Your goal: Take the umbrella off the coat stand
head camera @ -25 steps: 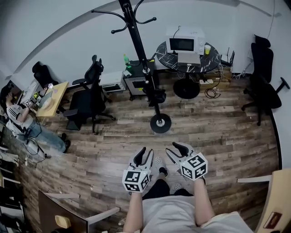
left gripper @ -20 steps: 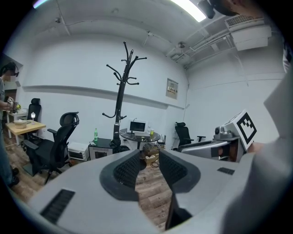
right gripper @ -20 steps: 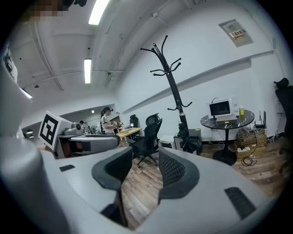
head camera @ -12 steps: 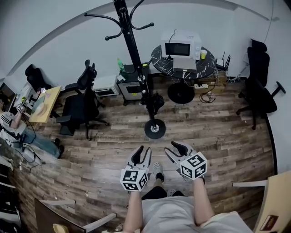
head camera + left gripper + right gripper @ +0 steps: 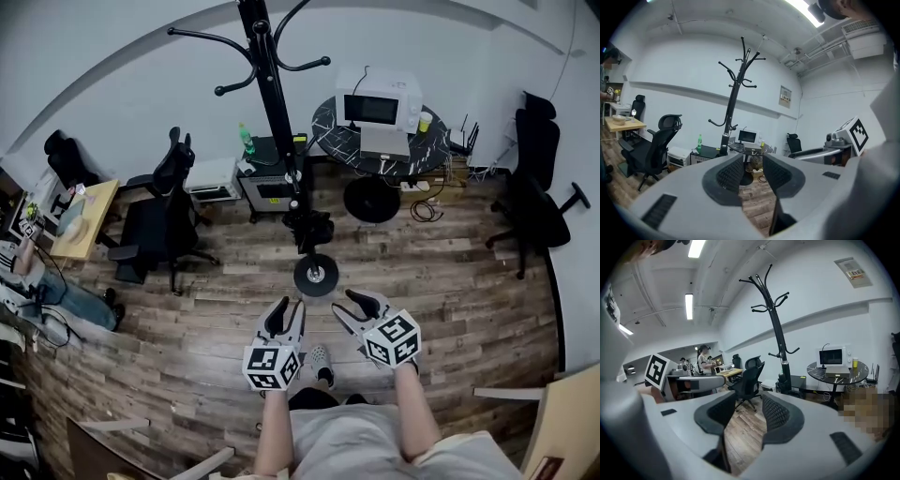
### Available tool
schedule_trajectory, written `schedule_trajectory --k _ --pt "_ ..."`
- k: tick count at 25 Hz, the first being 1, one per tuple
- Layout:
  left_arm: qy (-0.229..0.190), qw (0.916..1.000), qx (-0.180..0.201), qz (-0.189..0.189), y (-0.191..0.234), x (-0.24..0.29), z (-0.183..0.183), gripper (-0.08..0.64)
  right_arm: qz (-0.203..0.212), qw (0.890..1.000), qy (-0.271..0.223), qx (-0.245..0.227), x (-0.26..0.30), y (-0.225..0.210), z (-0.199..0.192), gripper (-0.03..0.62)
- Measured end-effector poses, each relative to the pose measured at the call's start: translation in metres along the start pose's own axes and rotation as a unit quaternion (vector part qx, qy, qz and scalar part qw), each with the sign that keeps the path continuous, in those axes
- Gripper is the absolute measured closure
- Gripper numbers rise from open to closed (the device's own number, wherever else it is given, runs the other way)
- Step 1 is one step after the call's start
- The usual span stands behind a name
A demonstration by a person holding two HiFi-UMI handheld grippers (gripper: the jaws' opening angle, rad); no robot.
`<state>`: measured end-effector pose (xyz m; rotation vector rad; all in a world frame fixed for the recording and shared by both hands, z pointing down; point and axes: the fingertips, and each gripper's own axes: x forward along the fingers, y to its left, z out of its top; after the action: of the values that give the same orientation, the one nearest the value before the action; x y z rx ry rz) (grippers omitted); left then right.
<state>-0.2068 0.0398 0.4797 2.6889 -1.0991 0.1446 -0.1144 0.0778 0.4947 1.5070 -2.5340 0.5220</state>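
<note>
A tall black coat stand rises from a round base on the wooden floor, straight ahead of me. A dark folded umbrella hangs low on its pole, just above the base. In the right gripper view the stand shows with the dark bundle low on it. The left gripper view shows the stand too. My left gripper and right gripper are held side by side short of the base, both open and holding nothing.
A round black table with a microwave and a yellow cup stands behind the stand on the right. A low cabinet with a green bottle, black office chairs and a desk at far left surround it.
The coat stand and its base have come nearer to the grippers as the person stepped forward. Both grippers keep the same open pose.
</note>
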Motion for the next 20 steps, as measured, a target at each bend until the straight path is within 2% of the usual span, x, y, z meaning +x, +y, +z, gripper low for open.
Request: schedule_trajectory --k 6,14,17,20 --pt "-0.002 1.0000 -0.003 -0.003 0.027 0.039 0.017 0.426 -0.007 1.000 0.004 -0.010 0.032 -0.030 0.024 0.407" --pt "0.002 0.9999 -0.005 -0.012 0.064 0.093 0.037 0.426 -0.030 0.999 -0.020 -0.004 0.073 -0.071 0.061 0.410" --pt "0.006 0.9999 -0.003 -0.014 0.078 0.110 0.039 0.426 -0.054 0.998 -0.043 -0.011 0.087 -0.089 0.075 0.418" --pt "0.008 0.9998 0.007 -0.016 0.093 0.126 0.044 0.426 -0.055 0.997 -0.062 -0.004 0.103 -0.103 0.091 0.419"
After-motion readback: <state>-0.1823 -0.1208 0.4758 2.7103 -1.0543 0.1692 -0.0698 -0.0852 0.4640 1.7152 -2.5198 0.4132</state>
